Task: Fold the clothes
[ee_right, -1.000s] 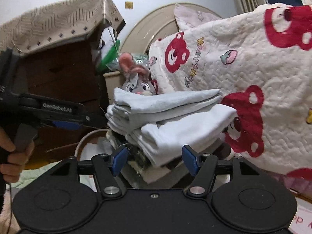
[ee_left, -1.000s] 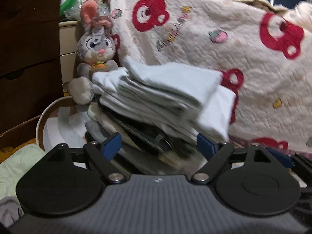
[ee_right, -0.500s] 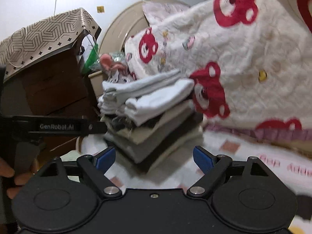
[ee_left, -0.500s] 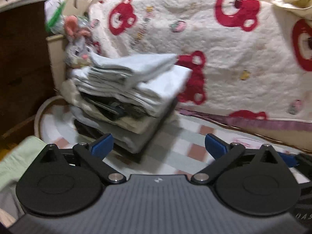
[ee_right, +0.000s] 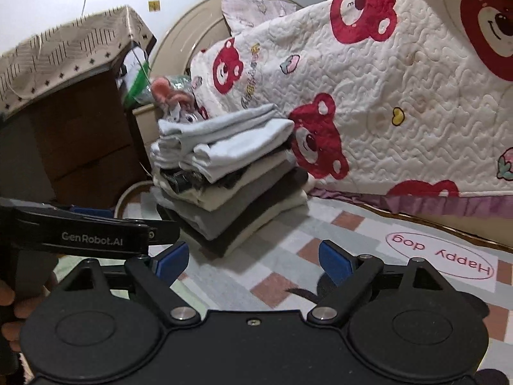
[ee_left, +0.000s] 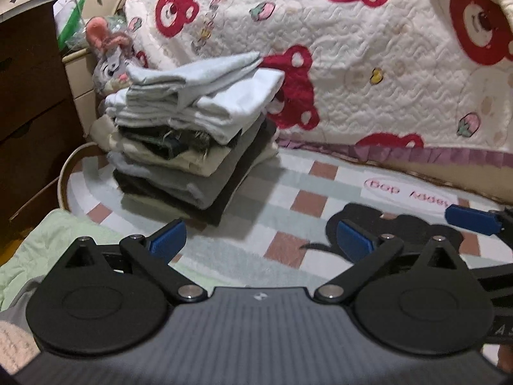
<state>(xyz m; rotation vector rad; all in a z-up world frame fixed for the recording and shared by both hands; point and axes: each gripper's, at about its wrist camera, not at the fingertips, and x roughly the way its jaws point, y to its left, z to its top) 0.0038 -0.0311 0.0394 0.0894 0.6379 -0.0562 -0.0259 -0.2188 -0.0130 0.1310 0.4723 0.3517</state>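
Clothes [ee_left: 192,134] sit folded in a pile near the bed's [ee_left: 288,221] far left corner. Both tools, left tool [ee_left: 259,240] and right tool [ee_right: 253,258], have backed away, open and empty.

Your left gripper [ee_left: 259,240] and right gripper [ee_right: 253,260] both point forward, level, jaws spread wide and holding nothing. Your hand [ee_right: 9,308] grips the left gripper's handle at the frame's edge.

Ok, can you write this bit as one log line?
left gripper: open, empty | right gripper: open, empty | folded stack: on bed, untouched
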